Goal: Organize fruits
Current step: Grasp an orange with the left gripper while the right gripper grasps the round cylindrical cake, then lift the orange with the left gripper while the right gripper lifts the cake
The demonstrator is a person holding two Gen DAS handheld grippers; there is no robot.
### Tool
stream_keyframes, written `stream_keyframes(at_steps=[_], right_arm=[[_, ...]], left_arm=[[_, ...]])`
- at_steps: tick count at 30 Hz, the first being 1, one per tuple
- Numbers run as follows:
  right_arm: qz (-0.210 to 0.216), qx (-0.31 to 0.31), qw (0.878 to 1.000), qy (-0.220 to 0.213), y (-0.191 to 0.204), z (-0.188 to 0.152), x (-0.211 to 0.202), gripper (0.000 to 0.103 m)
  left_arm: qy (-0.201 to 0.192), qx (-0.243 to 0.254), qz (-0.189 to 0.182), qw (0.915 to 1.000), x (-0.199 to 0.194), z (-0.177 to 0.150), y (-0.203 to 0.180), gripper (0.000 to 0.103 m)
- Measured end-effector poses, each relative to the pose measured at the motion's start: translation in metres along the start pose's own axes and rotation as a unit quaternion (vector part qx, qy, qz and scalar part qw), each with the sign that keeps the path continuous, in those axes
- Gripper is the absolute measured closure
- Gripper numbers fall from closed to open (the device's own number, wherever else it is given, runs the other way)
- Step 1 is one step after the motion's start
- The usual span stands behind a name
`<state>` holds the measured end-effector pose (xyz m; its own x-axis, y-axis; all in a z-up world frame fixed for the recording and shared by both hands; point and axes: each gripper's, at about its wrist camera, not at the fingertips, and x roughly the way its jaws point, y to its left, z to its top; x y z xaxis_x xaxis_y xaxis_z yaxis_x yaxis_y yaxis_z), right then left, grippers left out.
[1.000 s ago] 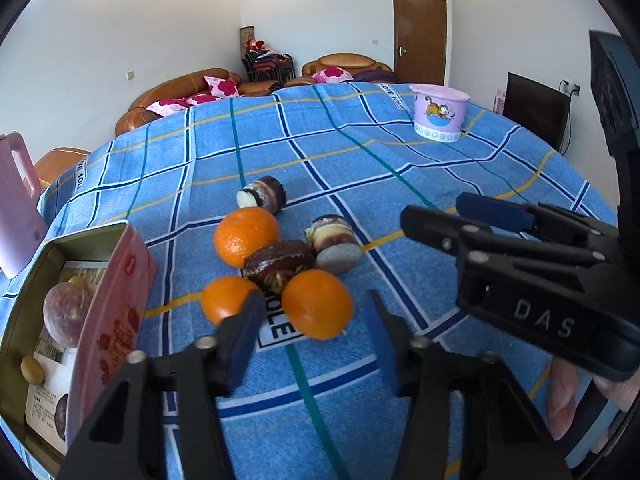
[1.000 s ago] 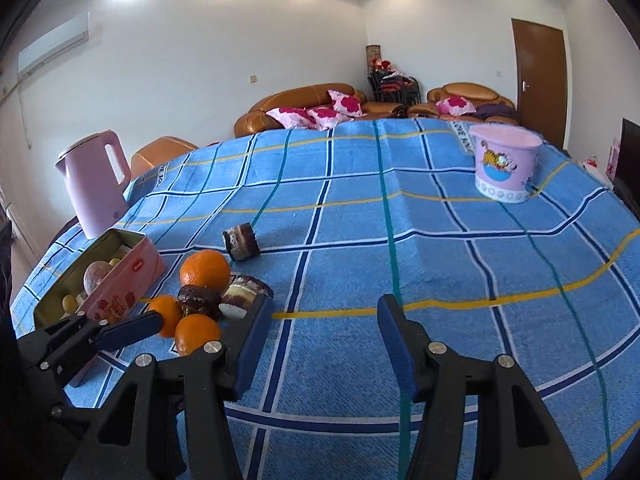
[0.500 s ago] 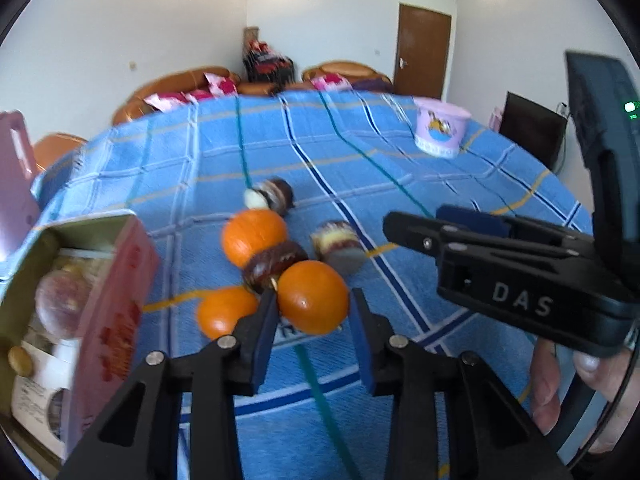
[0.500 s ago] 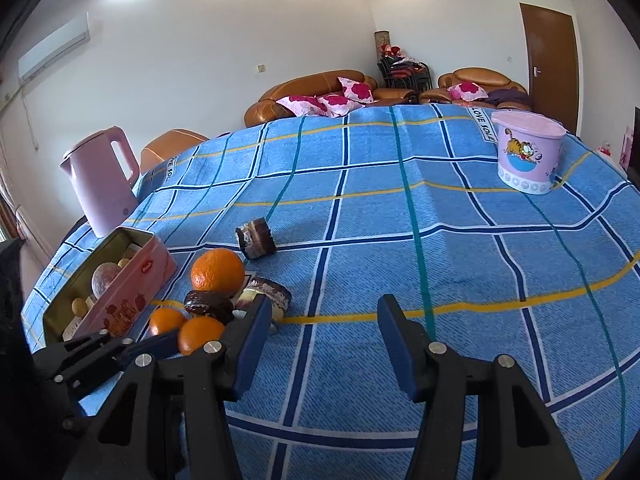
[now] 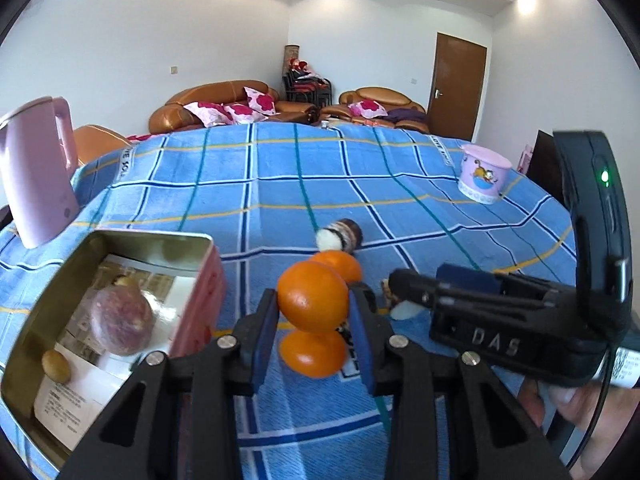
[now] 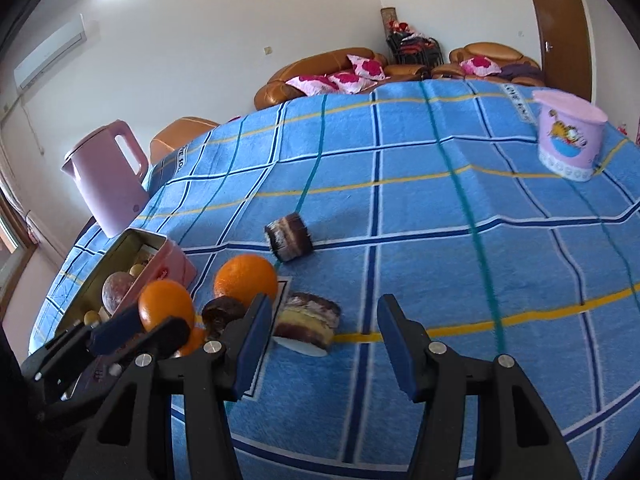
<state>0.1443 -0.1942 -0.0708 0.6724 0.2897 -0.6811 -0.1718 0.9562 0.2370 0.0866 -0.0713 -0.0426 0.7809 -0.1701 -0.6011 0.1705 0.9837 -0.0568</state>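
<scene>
Tin with 1 purple ball

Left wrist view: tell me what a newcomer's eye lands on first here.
First, the round orange fruit clamped between the blue pads of the left gripper, lifted above another orange on the blue checked tablecloth. Next, the open pink metal tin at left, a round purple pastry inside. The right gripper reaches in from the right.

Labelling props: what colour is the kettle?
Pale pink kettle; the right wrist view shows it best.
</scene>
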Motion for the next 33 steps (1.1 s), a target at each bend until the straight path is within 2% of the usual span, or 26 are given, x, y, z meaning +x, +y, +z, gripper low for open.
stream_keyframes(at_steps=[2,4,7,17,33], right_arm=[[0.003,0.001,1.0,0.013,0.001,-0.001,0.006,0.046],[0.011,0.009,1.0,0.022,0.0,-0.001,0.01,0.058],[0.028,0.011,0.999,0.029,0.0,-0.002,0.012,0.065],[0.029,0.015,0.999,-0.005,0.0,-0.003,-0.001,0.066],[0.036,0.003,0.999,-0.023,0.003,-0.003,-0.007,0.067]], left_arm=[[0.002,-0.006,0.002,1.0,0.002,0.0,0.004,0.066],[0.005,-0.011,-0.002,0.9999,0.005,-0.001,0.007,0.066],[0.001,-0.014,-0.002,0.9999,0.003,-0.001,0.008,0.066],[-0.01,-0.022,0.007,0.9997,0.0,-0.001,0.012,0.066],[-0.018,-0.022,0.009,0.9996,-0.003,-0.001,0.013,0.066]])
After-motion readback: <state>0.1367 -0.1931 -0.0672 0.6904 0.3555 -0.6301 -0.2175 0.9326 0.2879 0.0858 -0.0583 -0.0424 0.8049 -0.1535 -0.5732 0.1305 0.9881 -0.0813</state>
